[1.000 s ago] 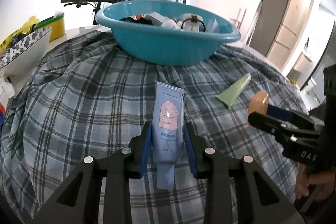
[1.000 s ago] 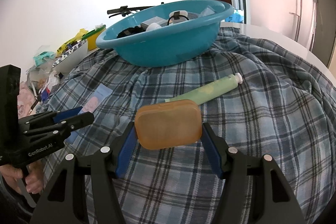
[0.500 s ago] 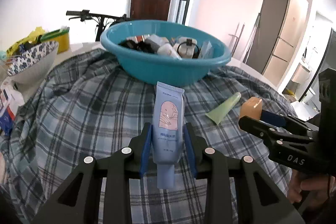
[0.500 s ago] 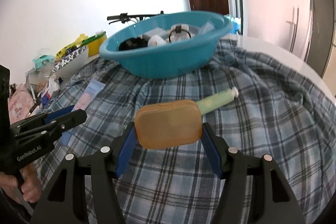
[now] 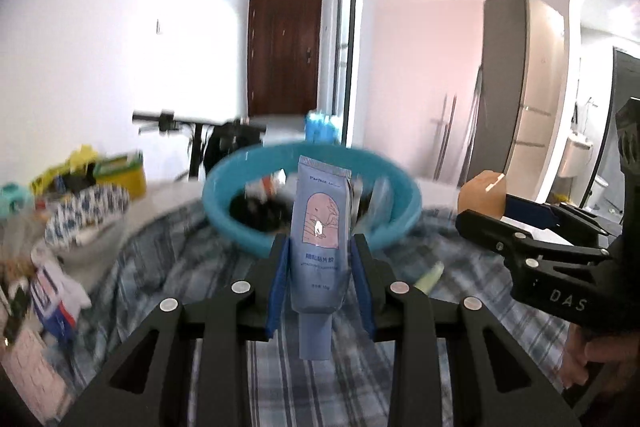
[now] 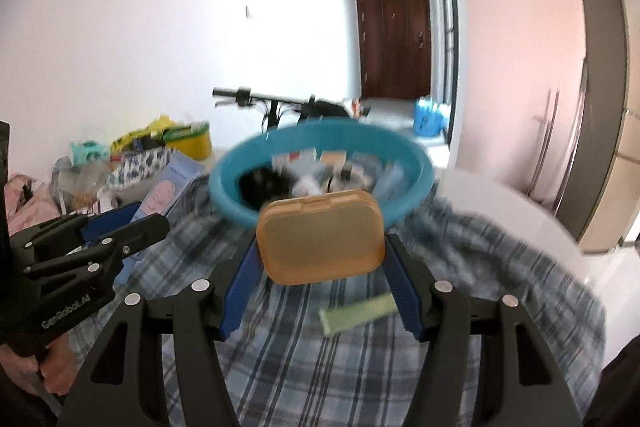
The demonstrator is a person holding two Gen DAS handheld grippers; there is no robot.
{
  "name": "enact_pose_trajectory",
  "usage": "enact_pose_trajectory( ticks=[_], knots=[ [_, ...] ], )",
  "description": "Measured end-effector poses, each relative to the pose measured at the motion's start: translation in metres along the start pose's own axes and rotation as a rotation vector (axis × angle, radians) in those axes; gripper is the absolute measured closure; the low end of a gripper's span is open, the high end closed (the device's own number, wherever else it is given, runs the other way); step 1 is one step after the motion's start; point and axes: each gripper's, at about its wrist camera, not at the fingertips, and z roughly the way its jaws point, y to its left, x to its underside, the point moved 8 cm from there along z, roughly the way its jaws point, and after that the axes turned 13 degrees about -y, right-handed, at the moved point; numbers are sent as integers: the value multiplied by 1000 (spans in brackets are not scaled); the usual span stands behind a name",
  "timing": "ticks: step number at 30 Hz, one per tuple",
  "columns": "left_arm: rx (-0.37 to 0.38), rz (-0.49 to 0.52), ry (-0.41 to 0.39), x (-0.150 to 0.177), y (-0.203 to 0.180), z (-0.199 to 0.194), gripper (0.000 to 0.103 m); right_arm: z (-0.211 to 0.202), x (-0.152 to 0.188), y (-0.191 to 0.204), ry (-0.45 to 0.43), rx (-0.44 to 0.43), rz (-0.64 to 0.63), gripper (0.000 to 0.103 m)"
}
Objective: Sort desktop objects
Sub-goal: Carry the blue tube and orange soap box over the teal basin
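Sorting looks well advanced, judging by the teal basin (image 6: pixel 412 163) on the plaid-covered counter (image 6: pixel 304 367), which already holds a blurred jumble of small items. The left hand-held gripper (image 5: pixel 320 269) is clamped on a pale blue tube (image 5: pixel 318 239), held upright with its cap downward and raised off the cloth, in line with the basin ahead. The right hand-held gripper (image 6: pixel 322 267) is clamped on an orange plastic case (image 6: pixel 320 237), gripped at its two short sides and likewise lifted in front of the basin. What seems left, as a judgement, is to carry both of these over the rim and let go, and then to fetch the green tube (image 6: pixel 356 313), the only loose item visible on the plaid cloth, lying below and just right of the orange case. Off to the left stand a blue-patterned bowl (image 5: pixel 86 213), a yellow box (image 5: pixel 130 177) and a heap of packets, near the counter edge and well apart from the basin; a bicycle handlebar (image 6: pixel 256 99) shows behind. Nothing lies between either load and the basin, though the two hand-held grippers ride close together and could knock each other over the rim
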Motion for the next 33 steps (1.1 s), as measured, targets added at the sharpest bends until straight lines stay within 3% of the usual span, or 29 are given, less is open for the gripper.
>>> enact_pose_trajectory(
  ticks=[11,16,27,33],
  knots=[
    [-24,23,-264,-111,-5,-15,70,-18,-112,-2,-239,52,-52,43],
    [-14,16,-326,-143,-6,-9,70,-15,-144,1,-308,49,-38,43],
    [-12,-2,-433,-185,-5,19,70,-5,-195,5,-461,36,-51,43],
    [-25,-20,-429,-177,7,35,70,4,-192,8,-491,36,-47,43]
  ],
)
